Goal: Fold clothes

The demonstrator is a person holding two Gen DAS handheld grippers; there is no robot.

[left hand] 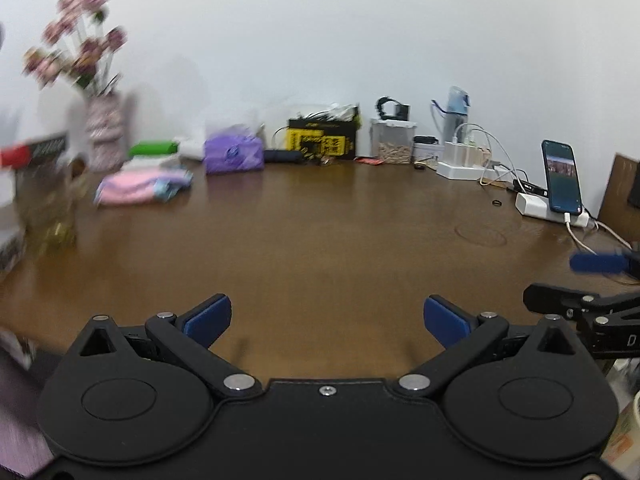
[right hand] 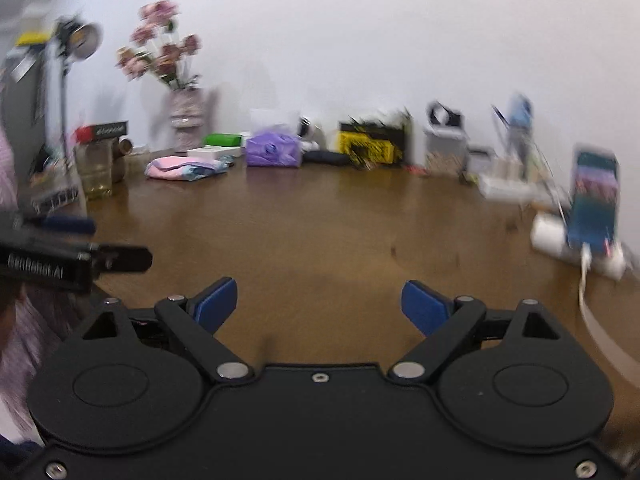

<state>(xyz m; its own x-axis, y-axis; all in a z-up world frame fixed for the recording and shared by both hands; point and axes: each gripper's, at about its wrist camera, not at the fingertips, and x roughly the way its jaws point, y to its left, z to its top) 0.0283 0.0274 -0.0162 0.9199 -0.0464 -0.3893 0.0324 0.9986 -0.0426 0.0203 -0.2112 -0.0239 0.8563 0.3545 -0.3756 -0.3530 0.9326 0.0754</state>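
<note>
Beside the vase [left hand: 105,132], a pink cloth [left hand: 132,188] is seen bundled on the tabletop [left hand: 320,240], well apart from both tools. The left tool [left hand: 327,318] and right tool [right hand: 319,303] are held released, grasping nothing. The vase could be toppled if the reach is swung wide.

A broad bare stretch of the brown table [left hand: 320,232] is left free in the middle. The far edge is lined by folded clothes [left hand: 140,187], a purple pack [left hand: 234,155], a yellow box [left hand: 323,140] and a propped phone [left hand: 562,178].

Left tool [left hand: 327,319] and right tool [right hand: 319,307] gape wide, holding nothing.
</note>
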